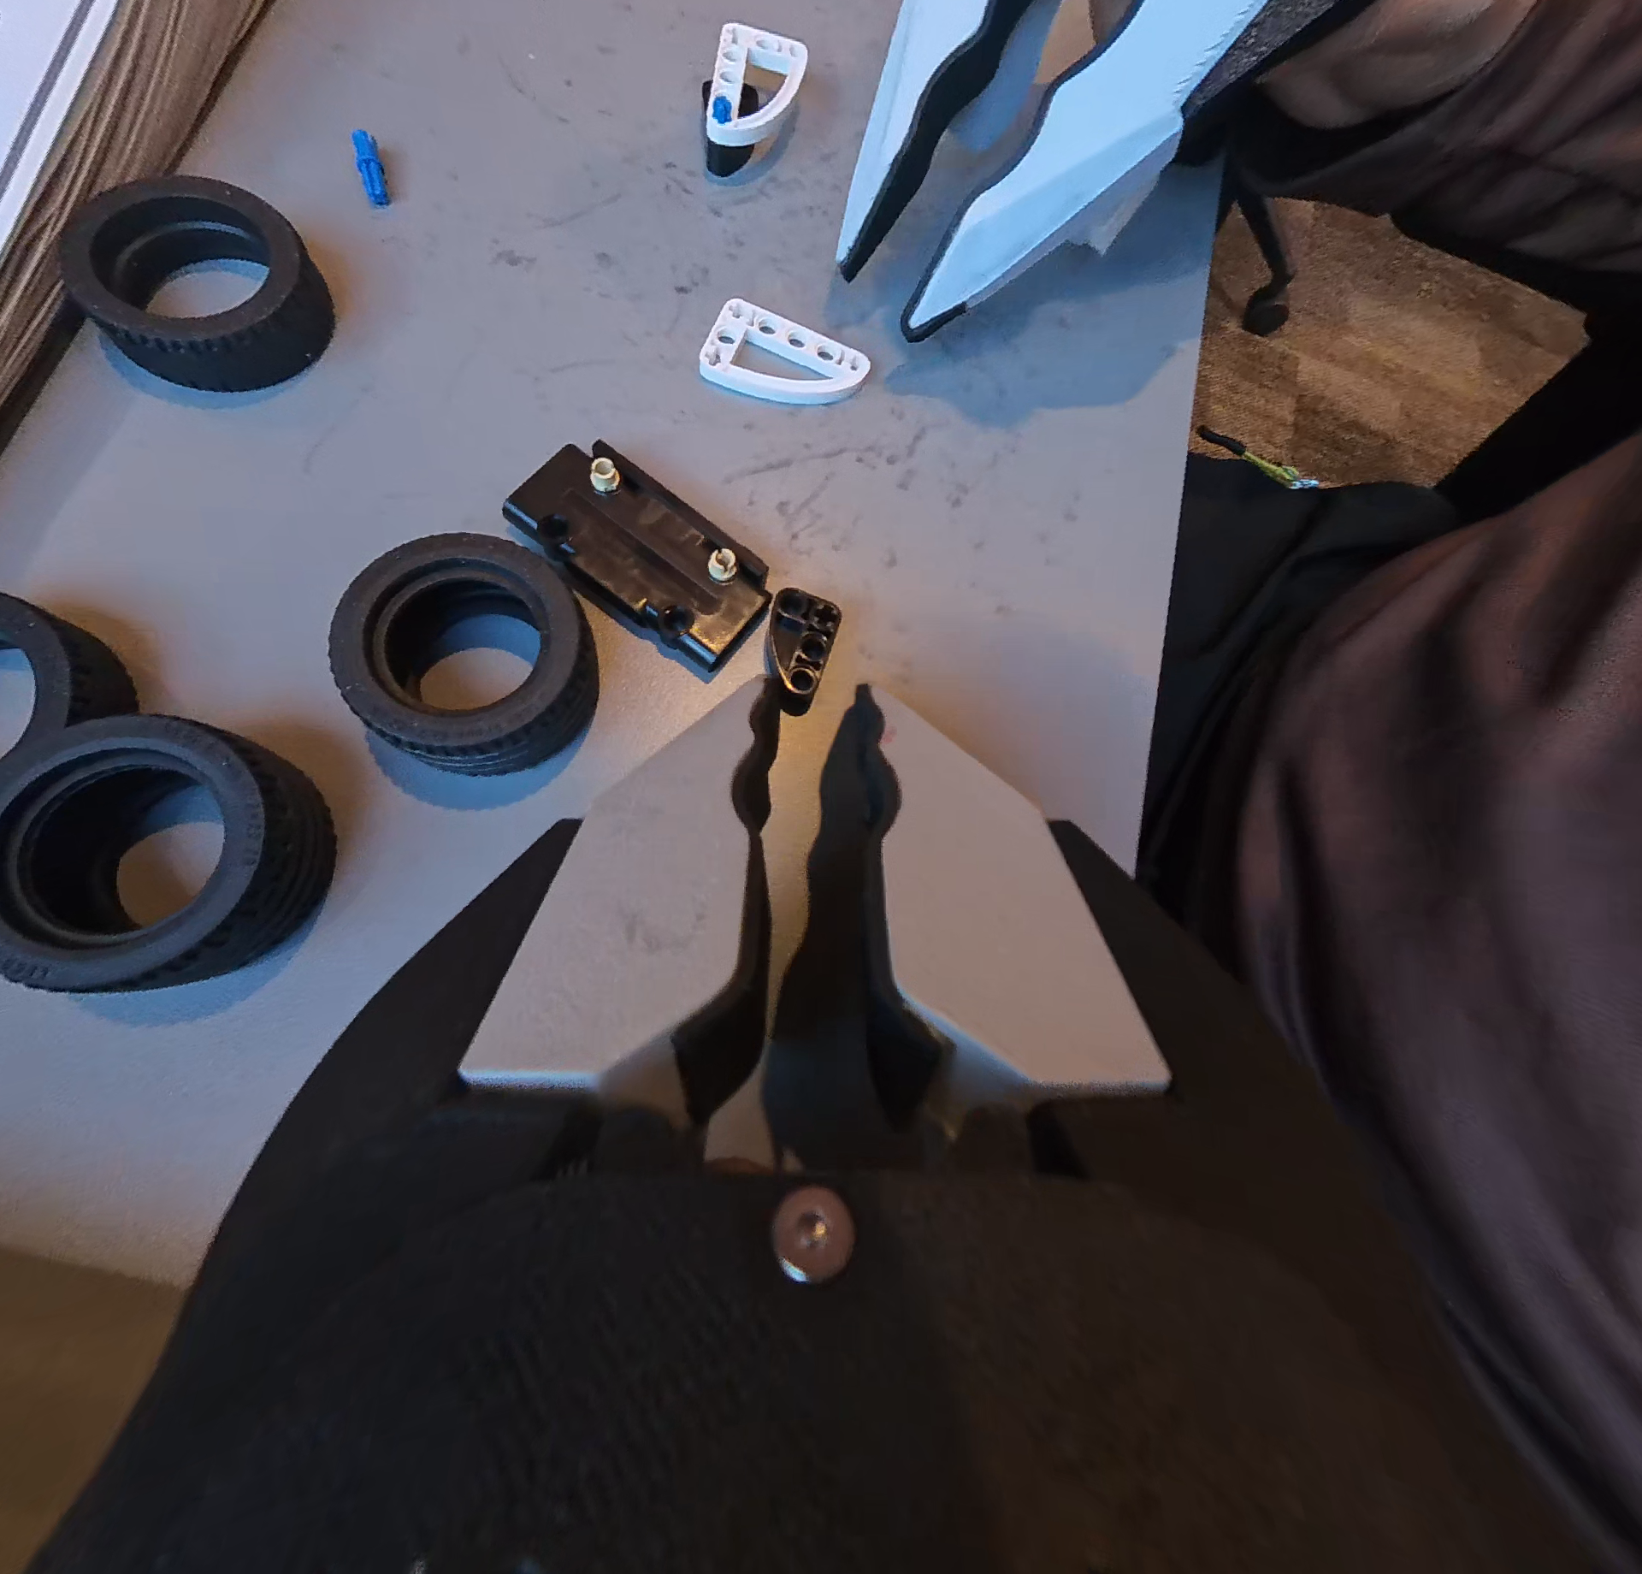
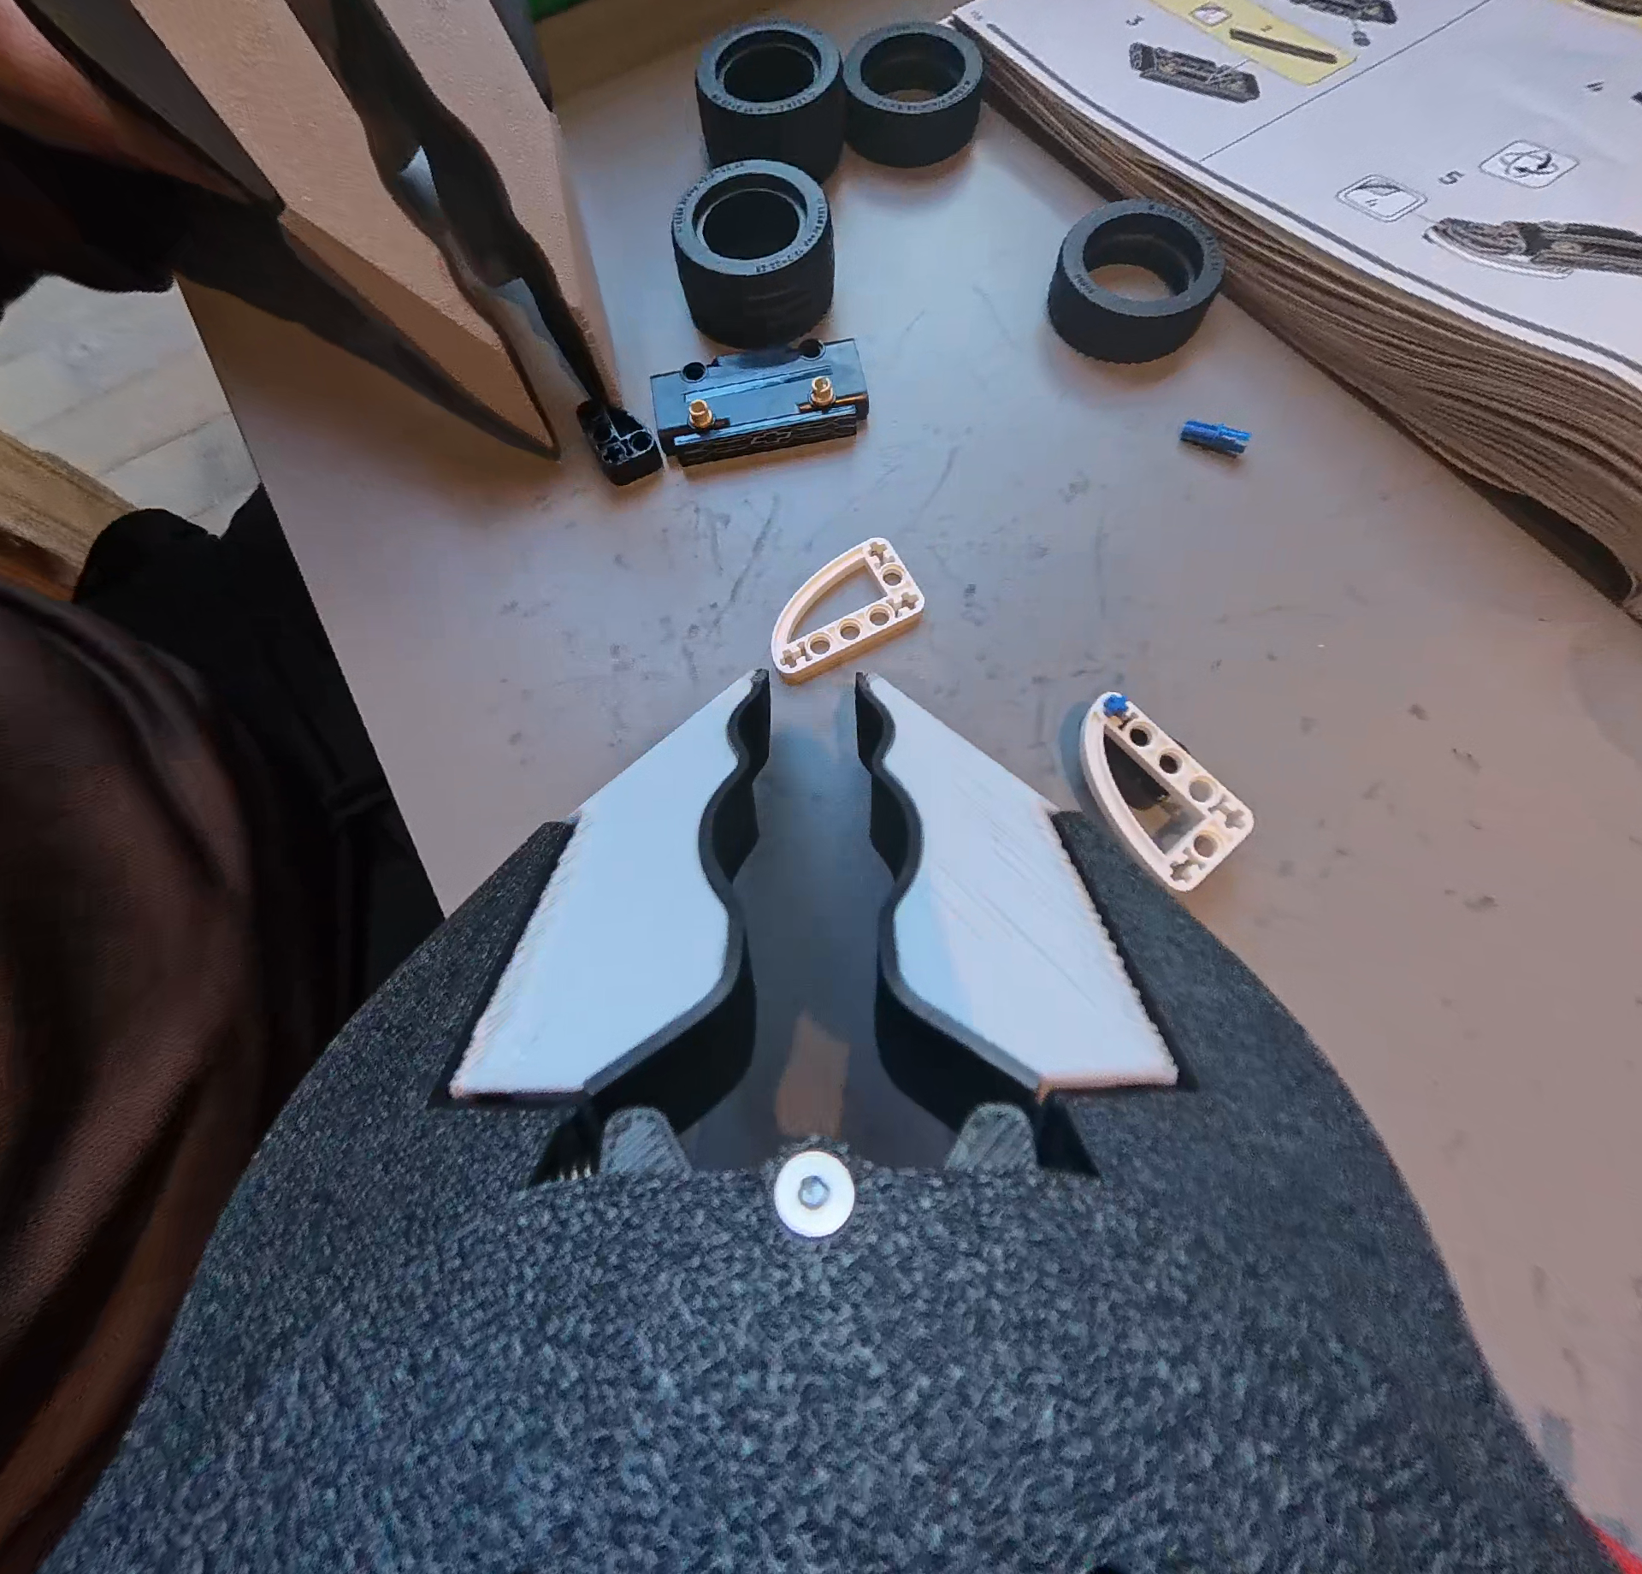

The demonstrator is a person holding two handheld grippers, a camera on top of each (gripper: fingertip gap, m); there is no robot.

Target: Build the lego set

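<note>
My left gripper (image 1: pixel 813 687) has narrow, empty jaws at the small black piece (image 1: pixel 802 638), just beside the black plate (image 1: pixel 635 554) on the desk (image 1: pixel 533 65). I should centre first, then close slowly. The right gripper (image 2: pixel 809 678) is also narrowly apart, near the flat white piece (image 2: pixel 848 611).

Just ahead of our left tongs (image 1: pixel 813 687) lies the small wedge piece (image 1: pixel 802 650), the pinned plate (image 1: pixel 638 555) touching or just beside it to its left, tyres (image 1: pixel 462 660) farther left. Before our right tongs (image 2: pixel 809 678) lies a flat curved frame (image 2: pixel 848 611); another (image 2: pixel 1164 789) sits to their right.
</note>
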